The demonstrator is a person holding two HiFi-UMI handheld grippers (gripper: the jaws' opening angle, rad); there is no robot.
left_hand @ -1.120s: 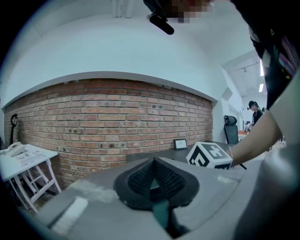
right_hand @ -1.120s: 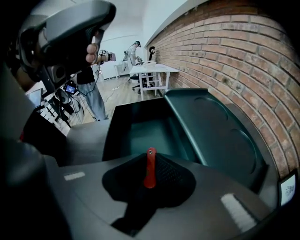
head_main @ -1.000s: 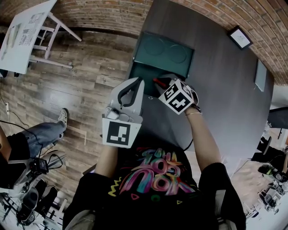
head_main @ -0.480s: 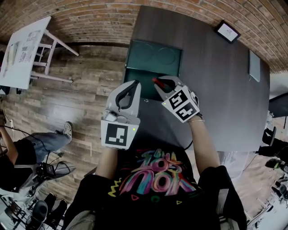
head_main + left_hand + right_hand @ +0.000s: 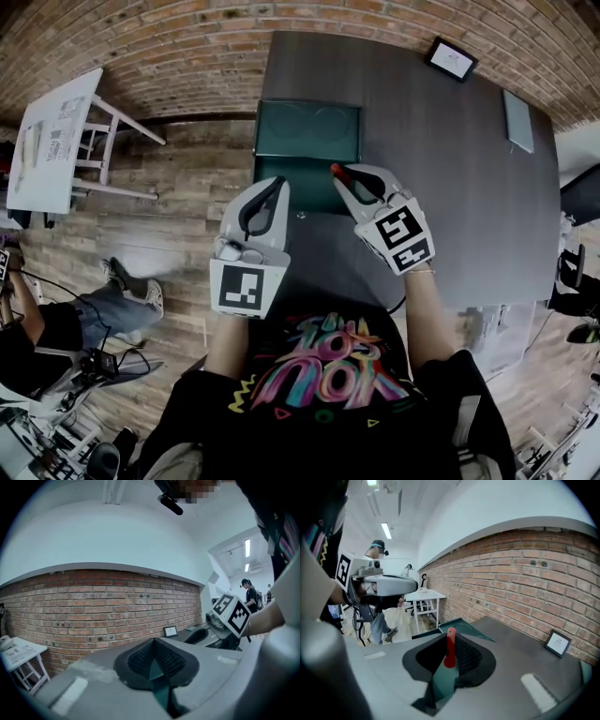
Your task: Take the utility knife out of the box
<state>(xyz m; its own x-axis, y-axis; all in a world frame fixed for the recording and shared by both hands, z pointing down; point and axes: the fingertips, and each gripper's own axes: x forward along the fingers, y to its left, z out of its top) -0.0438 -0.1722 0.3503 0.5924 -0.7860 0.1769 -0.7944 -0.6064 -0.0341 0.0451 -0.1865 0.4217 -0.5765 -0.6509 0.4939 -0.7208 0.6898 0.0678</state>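
While over the green box [image 5: 281, 127], right tongs [image 5: 450, 638] clamped on the red utility knife [image 5: 450, 654]; left tongs [image 5: 154, 651] together, empty.

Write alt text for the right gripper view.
The right tongs clamp a red utility knife between their pads. Beyond them the open green box sits on a dark table, with a brick wall behind.

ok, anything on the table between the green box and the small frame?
Nothing. The head view shows only bare dark tabletop between the green box and the small frame.
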